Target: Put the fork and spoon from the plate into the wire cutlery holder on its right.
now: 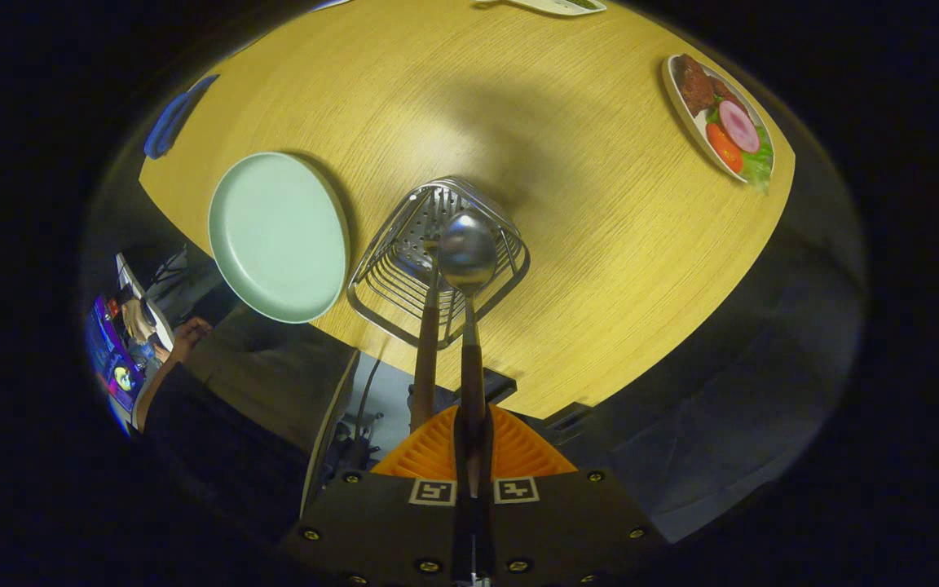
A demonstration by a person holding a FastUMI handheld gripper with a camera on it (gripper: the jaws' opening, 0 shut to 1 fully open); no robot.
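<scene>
Gripper [471,440] fingers are pressed together on the wooden handle of the spoon [467,259], whose bowl hangs above the wire cutlery holder [437,261]. The fork [427,342] stands tines-down inside that holder, handle leaning toward the fingers. The mint plate [278,236] sits just left, on the wooden table [600,244].

plate [278,236] mint green | table [567,244] yellow woodgrain | wire cutlery holder [437,261] silver

Wooden table [600,269] under it all. Dish of pretend food [720,116] at the far corner, with meat, onion, tomato and lettuce. Blue thing [174,122] at the other edge.
</scene>
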